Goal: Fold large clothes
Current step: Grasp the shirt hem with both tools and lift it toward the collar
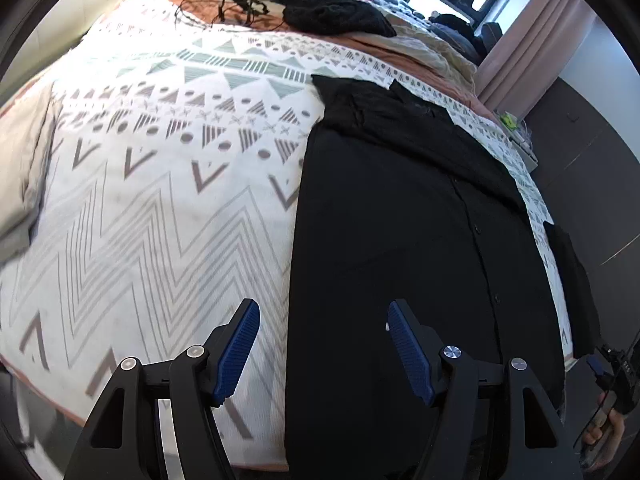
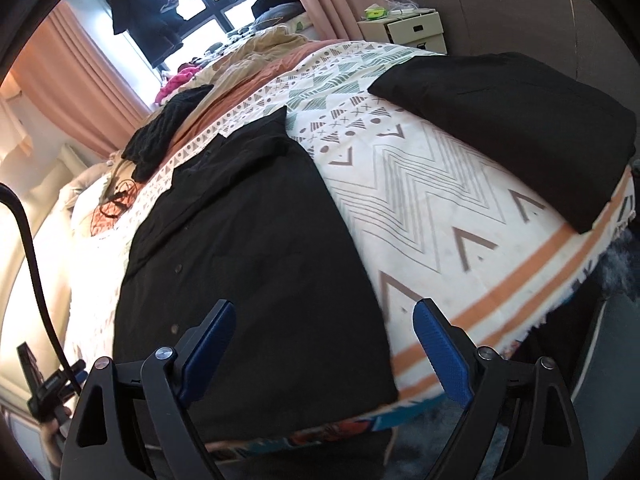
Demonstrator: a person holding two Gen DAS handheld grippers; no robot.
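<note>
A black button-up shirt (image 1: 400, 240) lies flat and lengthwise on the patterned bedspread (image 1: 160, 200), sides folded in, collar at the far end. It also shows in the right wrist view (image 2: 248, 240). My left gripper (image 1: 322, 344) is open and empty, hovering above the shirt's near left edge. My right gripper (image 2: 324, 344) is open and empty, above the shirt's near right hem. Nothing is held.
A folded black garment (image 2: 520, 128) lies at the right side of the bed. A black knit piece (image 1: 332, 12), cables (image 1: 236, 8) and piled clothes lie at the far end. A white nightstand (image 2: 412, 28) stands beyond the bed. The bed's front edge is just below both grippers.
</note>
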